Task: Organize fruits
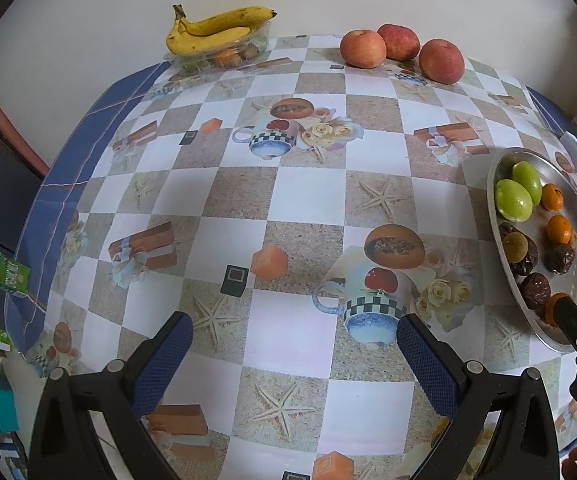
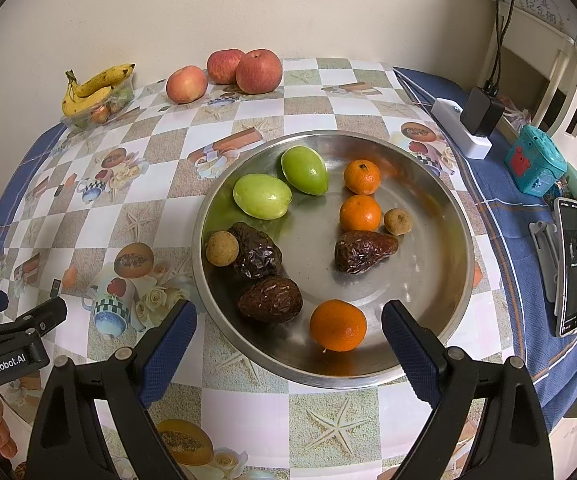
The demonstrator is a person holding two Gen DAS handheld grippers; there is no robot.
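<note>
Tangerine (image 2: pixel 337 325) sits at twelve o'clock, just ahead of the right hand-held gripper (image 2: pixel 288 334), whose jaws gape empty, nearer than the likewise open left hand-held gripper (image 1: pixel 294 344).

Mandarins (image 2: pixel 338 325), green fruits (image 2: pixel 262 196) and dates (image 2: pixel 270 299) lie in the metal tray (image 2: pixel 454 264) — apples (image 2: pixel 258 71) and bananas (image 2: pixel 96 88) well apart.

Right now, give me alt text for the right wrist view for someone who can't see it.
The open right tongs hover over a metal plate holding three oranges, two green fruits, three dates and two small tan fruits. Three apples and bananas sit at the table's far edge.
</note>
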